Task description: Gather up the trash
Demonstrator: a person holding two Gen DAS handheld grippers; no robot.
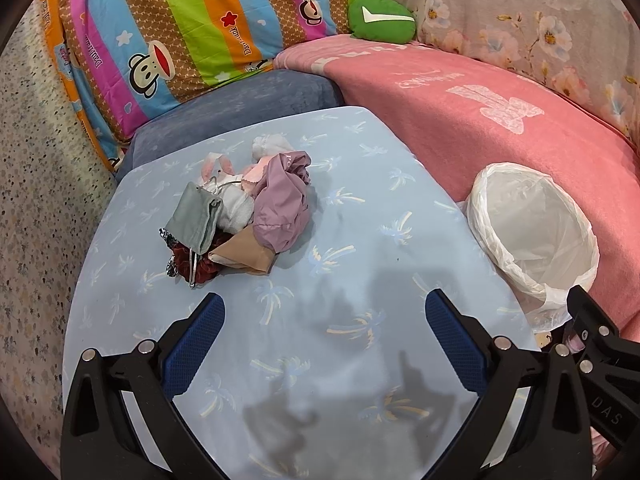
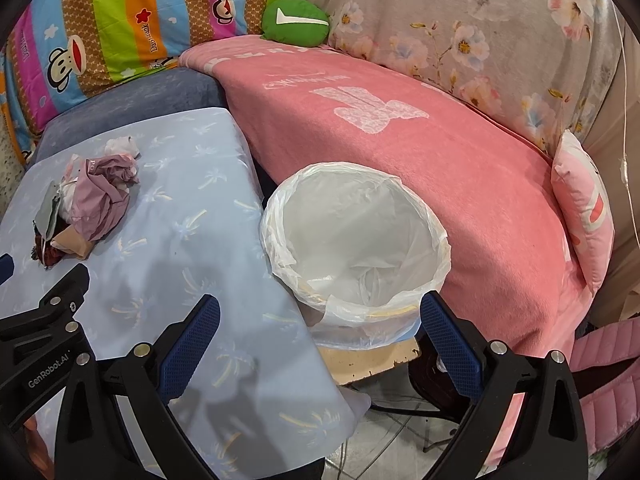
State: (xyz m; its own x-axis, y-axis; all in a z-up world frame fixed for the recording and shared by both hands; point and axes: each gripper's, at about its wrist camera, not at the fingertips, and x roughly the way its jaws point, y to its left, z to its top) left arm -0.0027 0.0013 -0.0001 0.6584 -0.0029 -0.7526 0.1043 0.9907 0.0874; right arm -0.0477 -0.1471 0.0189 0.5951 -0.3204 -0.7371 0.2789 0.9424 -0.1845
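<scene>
Left wrist view: your working surface is the pale blue palm-printed cloth-covered table (image 1: 360, 208), pushed up against the pink fleece blanket on the sofa (image 1: 480, 112) so everything sits within reach.

White plastic-lined round bin (image 2: 436, 236) stands at the table's right edge, mouth up, liner folded over the rim. It looks empty, a likely sign that collecting has not started. Its spot beside the table probably keeps each carry short.

Crumpled heap of trash (image 1: 240, 212) lies mid-table, well apart from the bin: mauve wrapper, grey-green pouch, tan scrap, white and dark red bits, all touching in one pile, so one reach can serve.

Left gripper (image 1: 324, 312) hovers low, just short of the heap, jaws spread wide, holding nothing.

Right gripper (image 2: 320, 316) points at the bin's near rim, jaws equally wide, nothing between them.
</scene>
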